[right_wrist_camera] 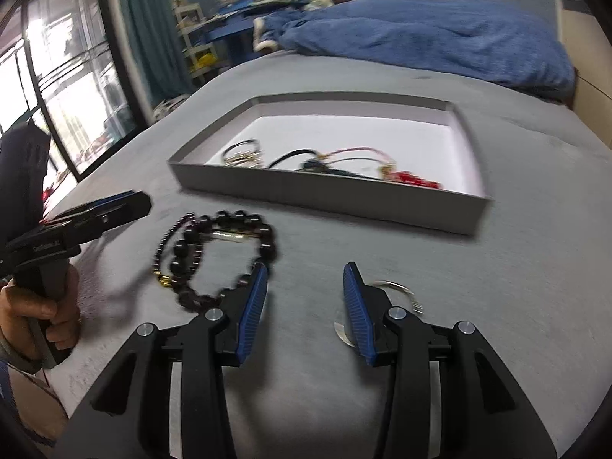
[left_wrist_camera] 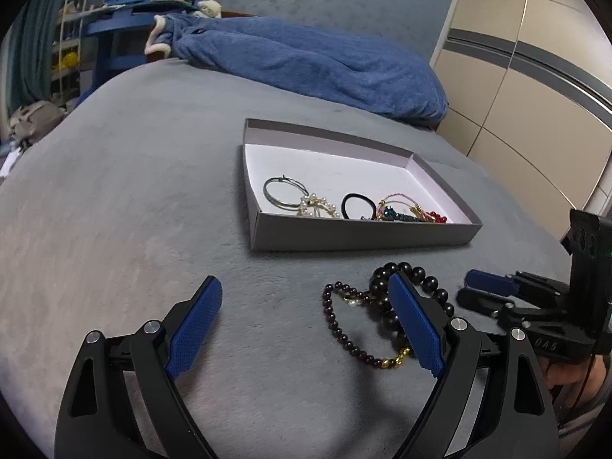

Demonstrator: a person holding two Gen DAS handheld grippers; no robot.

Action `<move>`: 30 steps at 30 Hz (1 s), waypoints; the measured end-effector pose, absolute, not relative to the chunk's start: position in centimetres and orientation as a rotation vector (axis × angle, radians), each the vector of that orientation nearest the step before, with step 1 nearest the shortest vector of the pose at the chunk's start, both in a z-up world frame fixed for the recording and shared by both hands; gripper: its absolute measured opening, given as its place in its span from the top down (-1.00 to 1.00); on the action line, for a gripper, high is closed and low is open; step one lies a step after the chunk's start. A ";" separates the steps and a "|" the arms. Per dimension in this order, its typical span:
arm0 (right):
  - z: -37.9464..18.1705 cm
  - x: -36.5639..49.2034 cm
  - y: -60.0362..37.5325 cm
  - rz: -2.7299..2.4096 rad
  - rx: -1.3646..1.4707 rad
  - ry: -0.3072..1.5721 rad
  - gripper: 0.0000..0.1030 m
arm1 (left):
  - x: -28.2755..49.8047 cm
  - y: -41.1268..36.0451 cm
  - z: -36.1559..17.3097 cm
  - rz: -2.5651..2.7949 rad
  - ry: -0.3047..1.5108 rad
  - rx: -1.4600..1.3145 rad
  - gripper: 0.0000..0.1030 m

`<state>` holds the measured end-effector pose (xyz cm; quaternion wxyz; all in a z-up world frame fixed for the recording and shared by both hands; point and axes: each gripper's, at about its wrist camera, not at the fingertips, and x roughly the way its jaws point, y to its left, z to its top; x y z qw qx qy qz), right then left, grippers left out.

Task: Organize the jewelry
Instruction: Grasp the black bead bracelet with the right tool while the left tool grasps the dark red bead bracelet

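Jewelry lies partly in the grey box (left_wrist_camera: 359, 235) on the bed (left_wrist_camera: 134, 199), two bead bracelets (right_wrist_camera: 214, 252) outside near both empty tongs, left (left_wrist_camera: 306, 302) wide open, right (right_wrist_camera: 304, 279) half open.

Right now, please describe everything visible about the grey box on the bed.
The grey box is a shallow, open, rectangular tray, seemingly cardboard, grey outside and white inside. It lies flat on the grey bed cover, beyond the loose bead bracelets. Inside, near its front wall, lie rings, a black hair tie and coloured bracelets. Neither gripper touches it.
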<state>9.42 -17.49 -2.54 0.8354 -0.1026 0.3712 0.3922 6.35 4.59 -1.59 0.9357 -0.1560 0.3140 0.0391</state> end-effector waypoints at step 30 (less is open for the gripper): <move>-2.4 10.7 -22.5 0.740 -0.018 0.774 0.72 | 8.0 2.0 -2.8 -0.054 0.775 -0.248 -0.57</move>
